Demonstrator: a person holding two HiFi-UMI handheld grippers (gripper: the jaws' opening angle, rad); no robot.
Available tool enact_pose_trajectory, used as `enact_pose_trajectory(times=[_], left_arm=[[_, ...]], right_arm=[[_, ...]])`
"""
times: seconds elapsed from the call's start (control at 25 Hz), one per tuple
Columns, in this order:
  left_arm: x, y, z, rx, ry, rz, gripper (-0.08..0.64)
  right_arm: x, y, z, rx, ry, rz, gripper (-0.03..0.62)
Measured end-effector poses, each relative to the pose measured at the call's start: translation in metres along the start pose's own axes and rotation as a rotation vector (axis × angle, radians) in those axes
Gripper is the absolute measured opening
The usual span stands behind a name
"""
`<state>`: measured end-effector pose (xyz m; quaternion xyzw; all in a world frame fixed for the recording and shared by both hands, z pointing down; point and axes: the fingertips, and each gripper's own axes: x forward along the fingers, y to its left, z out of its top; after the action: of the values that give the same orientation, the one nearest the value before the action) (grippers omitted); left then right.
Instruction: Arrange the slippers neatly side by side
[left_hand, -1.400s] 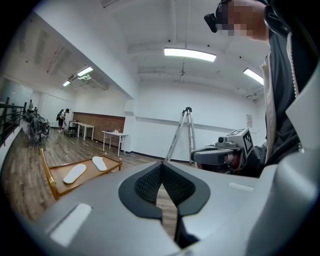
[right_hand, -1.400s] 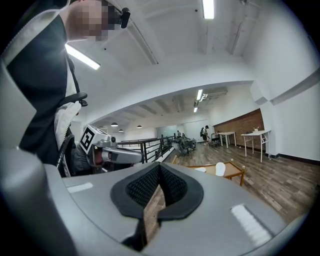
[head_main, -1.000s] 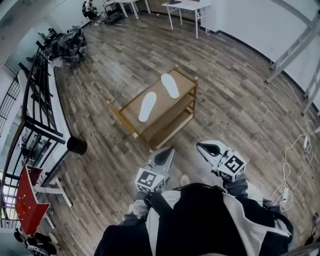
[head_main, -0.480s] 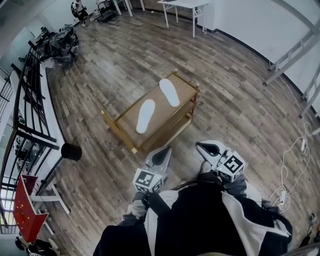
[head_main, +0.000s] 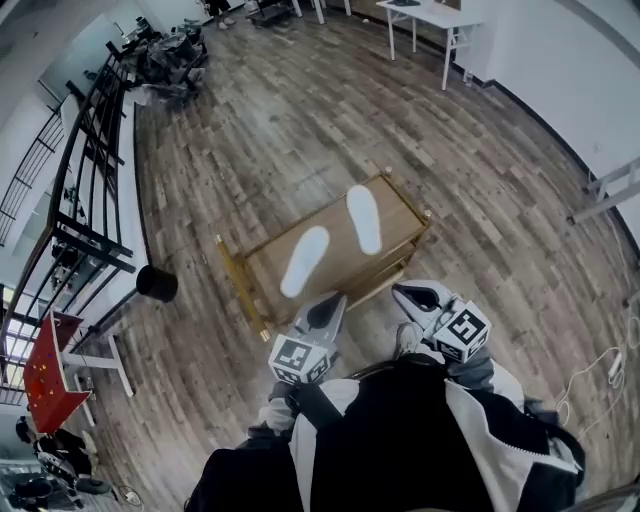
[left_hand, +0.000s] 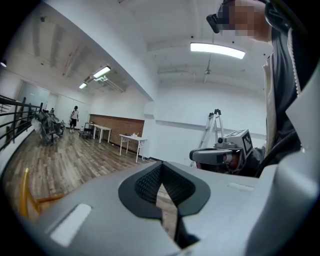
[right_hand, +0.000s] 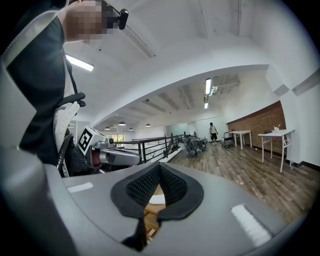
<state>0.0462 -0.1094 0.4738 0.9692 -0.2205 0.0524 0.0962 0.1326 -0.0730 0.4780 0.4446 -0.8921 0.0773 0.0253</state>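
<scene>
On the rack (head_main: 335, 250), the left slipper (head_main: 305, 261) and the right slipper (head_main: 364, 219) are laid apart and not aligned. Nearer the person, the left gripper (head_main: 336, 299) and right gripper (head_main: 399, 291) are held clenched and empty.

Bright, even indoor light from the ceiling strips (left_hand: 217, 48), and that one's blown out white. The wood floor (head_main: 300, 120) beyond the wooden rack (head_main: 335, 245) has a mild sheen, with barely any hard shadows around it. Heavy fisheye bending, dark corners everywhere. The left tongs (left_hand: 161, 172) and right tongs (right_hand: 159, 172) look mushy up close.
</scene>
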Motion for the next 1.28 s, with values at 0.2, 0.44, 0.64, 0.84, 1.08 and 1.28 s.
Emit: enact_pose_trajectory(times=[0.2,0.44,0.64,0.84,1.08,1.28], left_arm=[[0.048,0.016,0.013,0.033,-0.010,0.103,0.014],[0.069,0.044,0.015,0.016,-0.011,0.250,0.014],[0.062,0.070,0.015,-0.020,-0.024,0.342,0.014],[0.055,0.103,0.024,-0.031,-0.040,0.386,0.014],[0.044,0.145,0.042,-0.008,-0.058,0.366,0.014],[0.035,0.181,0.051,0.006,-0.067,0.372,0.014]], right_arm=[[0.014,-0.055,0.011,-0.021,0.017,0.126,0.005],[0.037,-0.108,0.013,-0.016,0.019,0.199,0.005],[0.070,-0.121,0.020,-0.029,0.026,0.266,0.005],[0.111,-0.121,0.030,-0.041,0.036,0.318,0.005],[0.157,-0.121,0.044,-0.062,0.029,0.313,0.005],[0.187,-0.121,0.055,-0.070,0.014,0.281,0.005]])
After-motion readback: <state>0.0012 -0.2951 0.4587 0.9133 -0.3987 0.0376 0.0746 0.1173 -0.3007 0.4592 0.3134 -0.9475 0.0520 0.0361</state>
